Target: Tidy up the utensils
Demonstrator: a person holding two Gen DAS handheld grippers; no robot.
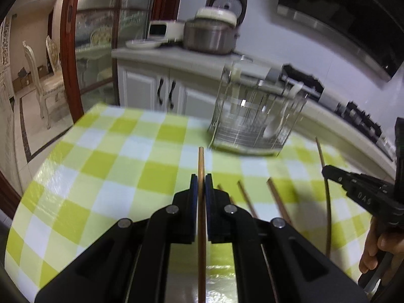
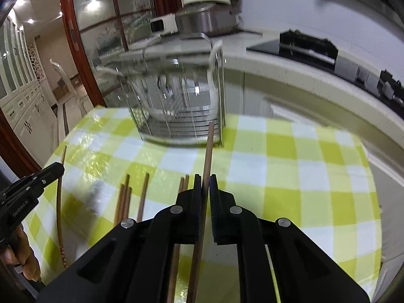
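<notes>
My left gripper [image 1: 201, 179] is shut on a brown chopstick [image 1: 201, 161] that points forward over the green checked table [image 1: 113, 151]. My right gripper [image 2: 206, 180] is shut on another brown chopstick [image 2: 209, 146], aimed at the wire utensil rack [image 2: 176, 101]. The rack also shows in the left wrist view [image 1: 255, 116], at the table's far edge, with a white spoon inside. Several loose chopsticks [image 2: 126, 199] lie on the table between the grippers; they also show in the left wrist view [image 1: 277, 199]. The right gripper appears in the left wrist view [image 1: 328, 171], the left gripper in the right wrist view [image 2: 56, 169].
A kitchen counter [image 1: 176, 58] with a rice cooker [image 1: 212, 32] and a stove [image 1: 303, 80] runs behind the table. A glass door with a red frame [image 1: 68, 50] stands at the left. The table's edge drops off at the left and far sides.
</notes>
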